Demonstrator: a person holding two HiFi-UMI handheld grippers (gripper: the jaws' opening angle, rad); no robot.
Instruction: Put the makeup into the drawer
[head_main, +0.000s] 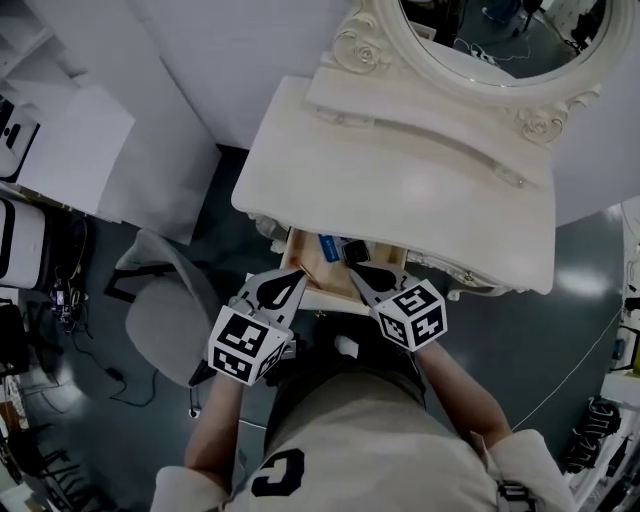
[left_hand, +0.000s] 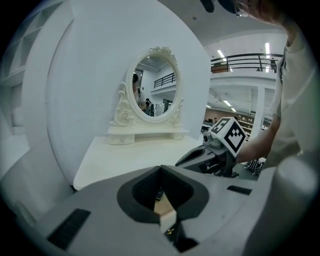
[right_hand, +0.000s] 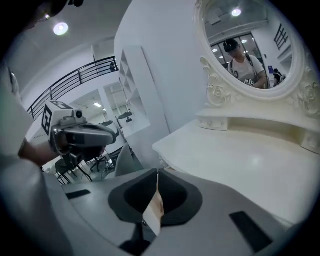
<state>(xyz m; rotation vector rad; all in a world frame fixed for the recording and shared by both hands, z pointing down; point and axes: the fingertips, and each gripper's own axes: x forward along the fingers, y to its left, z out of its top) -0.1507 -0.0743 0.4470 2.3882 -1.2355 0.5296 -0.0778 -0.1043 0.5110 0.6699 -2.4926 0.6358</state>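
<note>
The wooden drawer (head_main: 297, 252) stands pulled out under the front edge of the cream dressing table (head_main: 400, 190). Inside it lie a blue makeup item (head_main: 328, 247) and a dark one (head_main: 356, 250). Both grippers hover side by side above the drawer's front. My left gripper (head_main: 299, 272) is shut with nothing between its jaws. My right gripper (head_main: 352, 272) is also shut and empty. In the left gripper view the closed jaw tips (left_hand: 161, 170) point at the table, and a strip of drawer wood (left_hand: 164, 206) shows below them. The right gripper view shows its closed tips (right_hand: 157, 174) over the drawer.
An oval mirror (head_main: 500, 40) in an ornate frame stands at the back of the table. A grey chair (head_main: 165, 310) is on the floor to the left. White shelving (head_main: 60, 140) and cables (head_main: 70, 290) line the left side. My torso is directly behind the drawer.
</note>
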